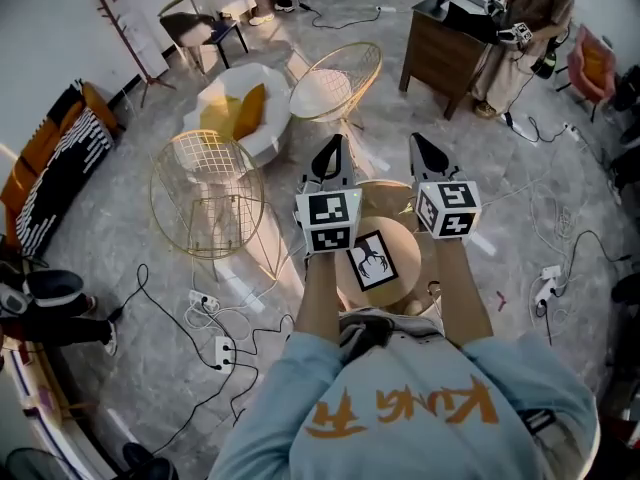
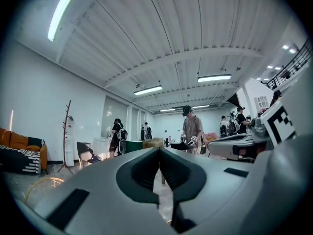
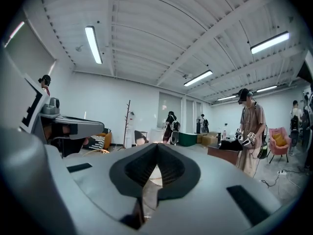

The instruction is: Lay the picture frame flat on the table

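Picture frame (image 1: 372, 259) lying flat on the round worktop (image 1: 405, 243).
Above it hover left tongs (image 1: 332, 148) and right tongs (image 1: 420, 144), both clenched on nothing.

I see a gold wire chair (image 1: 205, 183) beside a white armchair (image 1: 272, 133) with a yellow cushion (image 1: 250, 110), a wooden desk (image 1: 435, 56), and a coat rack (image 1: 119, 28).

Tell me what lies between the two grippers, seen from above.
The head view shows the round table, its wooden top bare, between the left gripper and the right gripper. The picture frame sits nearer the person, between the forearms.
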